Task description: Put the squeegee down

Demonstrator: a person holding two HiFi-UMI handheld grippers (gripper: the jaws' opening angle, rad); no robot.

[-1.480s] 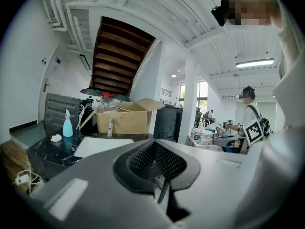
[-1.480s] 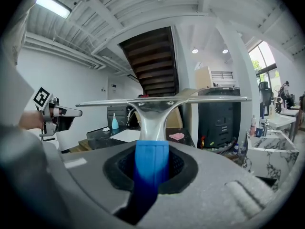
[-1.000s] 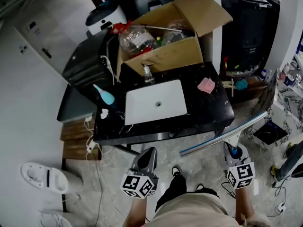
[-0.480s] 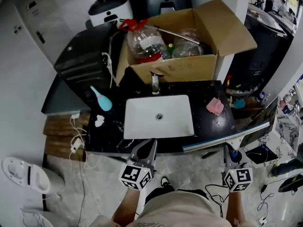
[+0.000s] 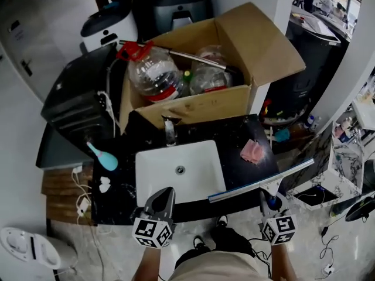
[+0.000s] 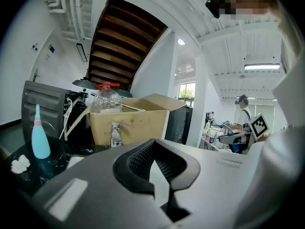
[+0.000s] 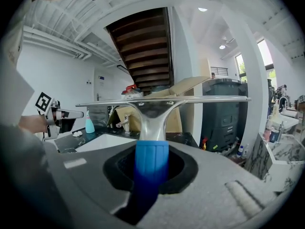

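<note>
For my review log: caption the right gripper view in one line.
Right claw clamps the squeegee by its blue handle, facing the white sink.

Lower end of the squeegee (image 7: 152,120) out of sight inside the right gripper (image 7: 151,170); white floor object (image 5: 30,248) partly off-frame.

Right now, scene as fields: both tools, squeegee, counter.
left tool: shut, empty, at the front edge of the sink
right tool: shut on the blue handle of the squeegee
squeegee: blade level, over the front right of the counter; not set down
counter: black; sink, faucet, pink cloth right, teal bottle left
behind: open box
</note>
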